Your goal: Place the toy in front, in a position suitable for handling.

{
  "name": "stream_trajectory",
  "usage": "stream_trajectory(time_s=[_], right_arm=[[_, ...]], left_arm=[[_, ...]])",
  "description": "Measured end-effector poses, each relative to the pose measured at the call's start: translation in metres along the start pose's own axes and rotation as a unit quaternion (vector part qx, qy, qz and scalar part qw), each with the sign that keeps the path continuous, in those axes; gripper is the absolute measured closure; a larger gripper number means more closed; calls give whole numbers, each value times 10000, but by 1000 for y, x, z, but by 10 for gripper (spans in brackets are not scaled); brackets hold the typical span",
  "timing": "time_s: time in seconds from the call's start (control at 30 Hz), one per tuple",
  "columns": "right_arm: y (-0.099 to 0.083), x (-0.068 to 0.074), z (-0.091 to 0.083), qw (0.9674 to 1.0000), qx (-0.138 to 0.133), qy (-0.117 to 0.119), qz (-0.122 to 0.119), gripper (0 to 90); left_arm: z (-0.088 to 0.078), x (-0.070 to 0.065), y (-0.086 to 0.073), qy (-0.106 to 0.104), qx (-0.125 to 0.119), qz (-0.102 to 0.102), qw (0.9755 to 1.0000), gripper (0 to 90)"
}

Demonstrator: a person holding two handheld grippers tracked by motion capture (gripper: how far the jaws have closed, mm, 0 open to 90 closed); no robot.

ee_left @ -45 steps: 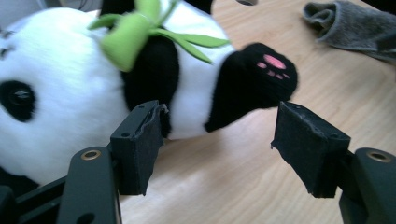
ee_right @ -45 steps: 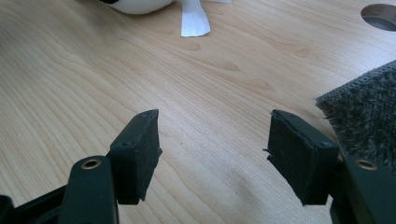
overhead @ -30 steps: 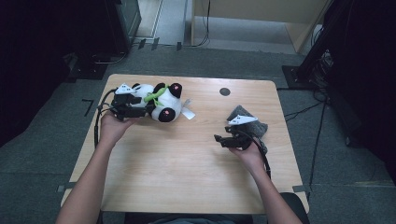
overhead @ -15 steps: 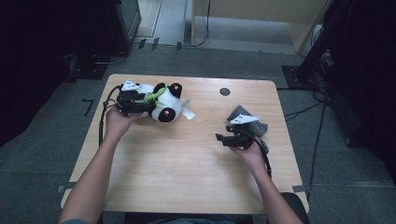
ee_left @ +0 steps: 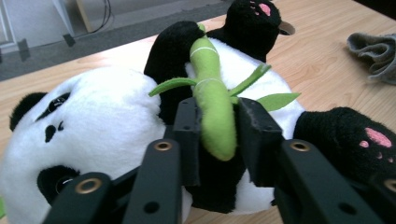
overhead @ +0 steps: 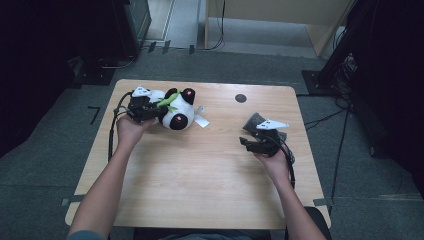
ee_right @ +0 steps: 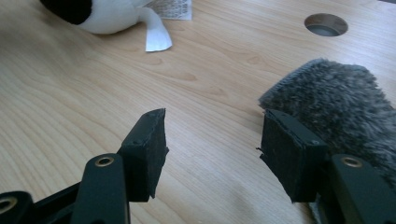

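Right gripper (ee_right: 212, 154) over bare wood, jaws apart — grey fuzzy cloth (ee_right: 336, 107) at one side.

The two black jaws rise from the bottom edge with a wide gap between them, and nothing but the wooden table (ee_right: 84, 88) shows in that gap. The jaw at the picture's right stands right against the near edge of the cloth, which lies on the table and runs off behind that jaw. Farther off, near the top edge, sits a round hole (ee_right: 326, 24) in the tabletop. At the top left lies part of a black-and-white plush toy (ee_right: 100, 14) — a white fabric tag (ee_right: 156, 33) trails from it onto the wood.
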State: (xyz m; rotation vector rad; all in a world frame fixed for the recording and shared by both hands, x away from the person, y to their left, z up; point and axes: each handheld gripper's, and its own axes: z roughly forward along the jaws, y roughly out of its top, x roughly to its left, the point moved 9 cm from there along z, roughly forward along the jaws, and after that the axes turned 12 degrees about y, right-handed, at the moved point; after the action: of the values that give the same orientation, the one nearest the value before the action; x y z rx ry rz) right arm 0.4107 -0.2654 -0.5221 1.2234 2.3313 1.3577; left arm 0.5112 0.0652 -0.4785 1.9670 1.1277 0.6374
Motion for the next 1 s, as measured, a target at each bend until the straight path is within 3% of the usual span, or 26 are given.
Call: stream_trajectory(time_s=[0.1, 0.3, 0.5, 0.73, 0.83, 1.0], right_arm=[[-3, -3, 0, 9999, 34, -9, 96, 406], [-5, -5, 1, 9999, 120, -76, -17, 405], [-3, -10, -4, 9999, -9, -130, 49, 406], [-1, -16, -11, 9996, -146, -232, 59, 409], [0, -21, -15, 9994, -166, -313, 1, 412], [-1, -27, -19, 9989, -238, -379, 115, 414]], left_arm=[[-1, -1, 1, 22, 40, -4, 10000, 763], [-7, 1, 8, -15, 104, -147, 9998, 781], [-19, -5, 18, -78, 54, -173, 9998, 790], [-38, -21, 25, -169, 56, -227, 9996, 790], [-44, -32, 27, -212, 36, -225, 9995, 790], [-51, -51, 25, -241, 71, -182, 9995, 789]])
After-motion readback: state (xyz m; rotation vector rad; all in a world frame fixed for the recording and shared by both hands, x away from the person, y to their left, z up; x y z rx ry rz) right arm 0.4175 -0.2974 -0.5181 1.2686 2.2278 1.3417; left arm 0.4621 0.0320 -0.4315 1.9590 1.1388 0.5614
